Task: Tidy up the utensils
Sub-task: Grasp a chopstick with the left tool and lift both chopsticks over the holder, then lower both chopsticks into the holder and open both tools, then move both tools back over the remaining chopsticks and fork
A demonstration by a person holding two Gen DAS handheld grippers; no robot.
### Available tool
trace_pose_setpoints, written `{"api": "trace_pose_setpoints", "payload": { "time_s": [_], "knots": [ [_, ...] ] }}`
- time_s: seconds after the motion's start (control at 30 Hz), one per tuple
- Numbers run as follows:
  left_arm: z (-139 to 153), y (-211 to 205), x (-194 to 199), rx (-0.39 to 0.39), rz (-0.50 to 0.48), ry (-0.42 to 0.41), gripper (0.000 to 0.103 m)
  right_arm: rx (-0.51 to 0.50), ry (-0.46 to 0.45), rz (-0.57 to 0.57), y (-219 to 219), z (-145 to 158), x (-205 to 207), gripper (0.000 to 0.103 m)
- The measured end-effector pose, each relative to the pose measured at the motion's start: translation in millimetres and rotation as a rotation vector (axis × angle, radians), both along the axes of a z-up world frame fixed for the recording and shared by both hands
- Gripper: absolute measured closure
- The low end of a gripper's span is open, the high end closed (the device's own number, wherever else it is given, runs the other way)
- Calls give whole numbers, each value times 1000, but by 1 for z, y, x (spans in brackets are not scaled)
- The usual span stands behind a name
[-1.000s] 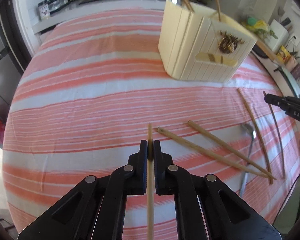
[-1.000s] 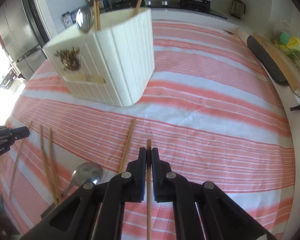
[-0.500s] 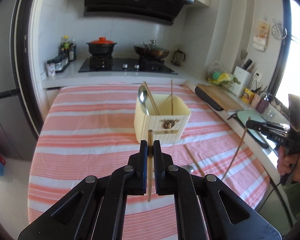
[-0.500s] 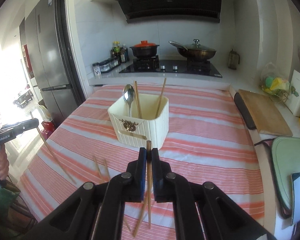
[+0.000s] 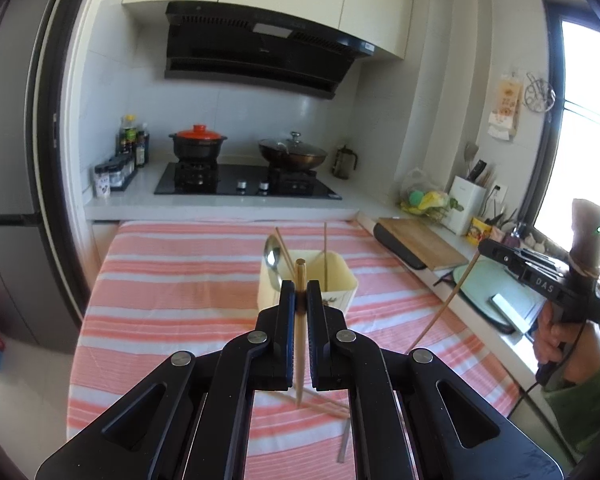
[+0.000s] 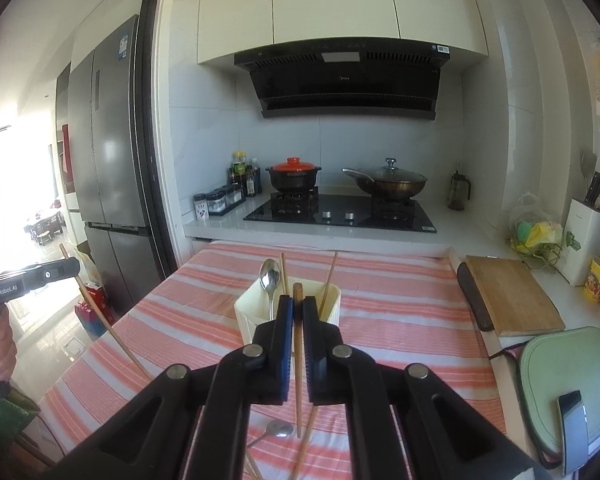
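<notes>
Your left gripper (image 5: 300, 300) is clamped on a wooden chopstick (image 5: 299, 344), held upright above the striped tablecloth (image 5: 172, 280) with its lower tip hanging free – in the right wrist view that same gripper (image 6: 66, 268) shows at the left edge with its chopstick (image 6: 108, 328) slanting down toward the cloth. Past the middle of the tabletop stands the cream utensil holder (image 5: 342, 280), already carrying a spoon (image 5: 272, 258) and two chopsticks. Your right gripper (image 6: 297, 312) is likewise shut tight on a second chopstick (image 6: 298, 360), upright in front of the holder (image 6: 248, 312). On the cloth by the near edge lie loose chopsticks (image 5: 320, 402) and another spoon (image 6: 278, 428) – well apart from the holder
</notes>
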State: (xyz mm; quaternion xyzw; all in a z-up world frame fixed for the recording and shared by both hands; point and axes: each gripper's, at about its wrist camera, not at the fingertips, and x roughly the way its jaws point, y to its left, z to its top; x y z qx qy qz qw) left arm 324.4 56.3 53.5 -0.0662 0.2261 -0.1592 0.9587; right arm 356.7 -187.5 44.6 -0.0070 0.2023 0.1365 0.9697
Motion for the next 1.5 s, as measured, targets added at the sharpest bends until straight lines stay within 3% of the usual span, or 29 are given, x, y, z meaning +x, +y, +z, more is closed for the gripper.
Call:
{"api": "trace_pose_setpoints", "payload": {
  "time_s": [0.4, 0.57, 0.73, 1.0, 1.17, 1.23, 1.3, 1.37, 1.4, 1.43, 1.5],
  "knots": [
    [66, -4, 42, -47, 48, -194, 99, 51, -125, -10, 11, 59, 55, 98],
    [66, -24, 90, -26, 55, -204, 99, 117, -134, 2, 15, 64, 96, 98],
    [38, -43, 146, -10, 40, -110, 100, 75, -96, 9, 30, 39, 146, 98],
    [-33, -62, 223, 12, 25, 118, 100, 10, 179, 68, 47, -40, 225, 98],
    [-68, -71, 254, 33, 15, 254, 98, -8, 281, 76, 53, -70, 255, 97],
    [-74, -71, 261, 45, 33, 292, 92, -9, 303, 65, 55, -75, 264, 97],
    [-74, -64, 259, 20, 56, 309, 60, 8, 305, 60, 55, -72, 267, 95],
    [-67, -53, 249, -8, 86, 294, 43, 36, 282, 47, 51, -63, 262, 81],
    [-63, -48, 243, -13, 97, 286, 40, 46, 264, 40, 49, -57, 255, 65],
    [-59, -43, 236, -12, 103, 283, 39, 49, 244, 35, 46, -51, 247, 56],
    [-53, -33, 223, -1, 107, 285, 37, 33, 220, 33, 43, -41, 231, 55]
  ]
}}
